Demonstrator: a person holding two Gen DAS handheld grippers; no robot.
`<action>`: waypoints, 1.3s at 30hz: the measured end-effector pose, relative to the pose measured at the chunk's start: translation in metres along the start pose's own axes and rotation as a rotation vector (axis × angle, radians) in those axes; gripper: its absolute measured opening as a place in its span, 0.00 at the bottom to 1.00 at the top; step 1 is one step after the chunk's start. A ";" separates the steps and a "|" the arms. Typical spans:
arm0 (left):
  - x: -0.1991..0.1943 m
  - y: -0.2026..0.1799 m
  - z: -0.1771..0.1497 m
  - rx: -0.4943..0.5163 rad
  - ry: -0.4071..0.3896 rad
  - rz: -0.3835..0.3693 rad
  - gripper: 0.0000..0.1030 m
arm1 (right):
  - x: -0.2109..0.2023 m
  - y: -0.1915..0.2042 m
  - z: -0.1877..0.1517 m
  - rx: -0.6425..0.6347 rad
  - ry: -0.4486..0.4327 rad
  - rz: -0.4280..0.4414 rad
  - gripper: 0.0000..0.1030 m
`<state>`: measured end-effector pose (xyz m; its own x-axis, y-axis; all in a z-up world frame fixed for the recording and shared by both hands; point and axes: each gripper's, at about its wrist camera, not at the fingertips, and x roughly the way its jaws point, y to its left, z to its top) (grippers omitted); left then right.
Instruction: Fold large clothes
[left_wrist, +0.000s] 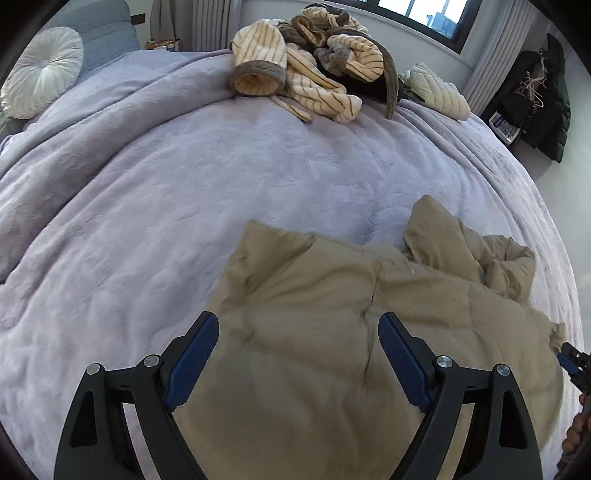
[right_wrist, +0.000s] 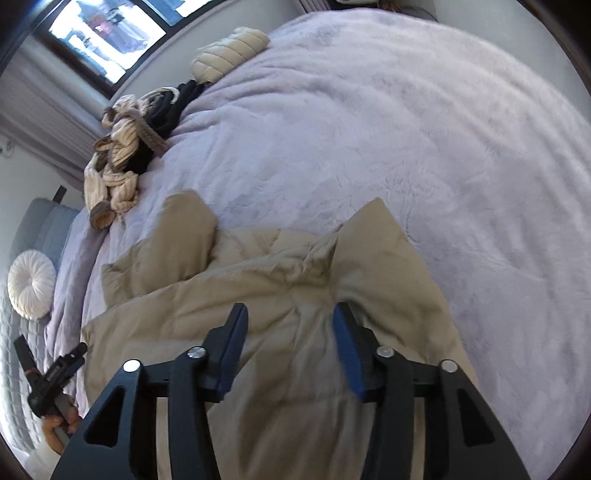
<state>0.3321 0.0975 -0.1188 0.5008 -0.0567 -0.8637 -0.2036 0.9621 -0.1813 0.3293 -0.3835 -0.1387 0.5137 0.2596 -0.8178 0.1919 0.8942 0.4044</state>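
On the left, the left gripper (left_wrist: 298, 354) hovers with its jaws spread wide over the tan padded jacket (left_wrist: 332, 314), holding nothing; the jacket lies rumpled at the near edge of the bed (left_wrist: 184, 166), its sleeves bunched up, so folding seems barely begun; to the right, the right gripper (right_wrist: 290, 341) is likewise spread and empty above the same garment; farther back a striped robe (left_wrist: 306, 62) sits heaped, apparently unfolded too.
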 end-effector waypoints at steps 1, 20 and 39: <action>-0.004 0.003 -0.002 -0.002 0.012 0.001 0.87 | -0.007 0.001 -0.003 0.004 -0.004 0.004 0.55; -0.061 0.057 -0.119 -0.212 0.101 -0.099 1.00 | -0.076 -0.028 -0.120 0.264 0.081 0.204 0.83; 0.020 0.086 -0.152 -0.534 0.182 -0.407 1.00 | 0.004 -0.066 -0.159 0.569 0.144 0.475 1.00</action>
<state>0.1965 0.1389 -0.2235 0.4858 -0.4734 -0.7348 -0.4390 0.5947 -0.6734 0.1860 -0.3837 -0.2341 0.5424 0.6502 -0.5320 0.3992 0.3578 0.8442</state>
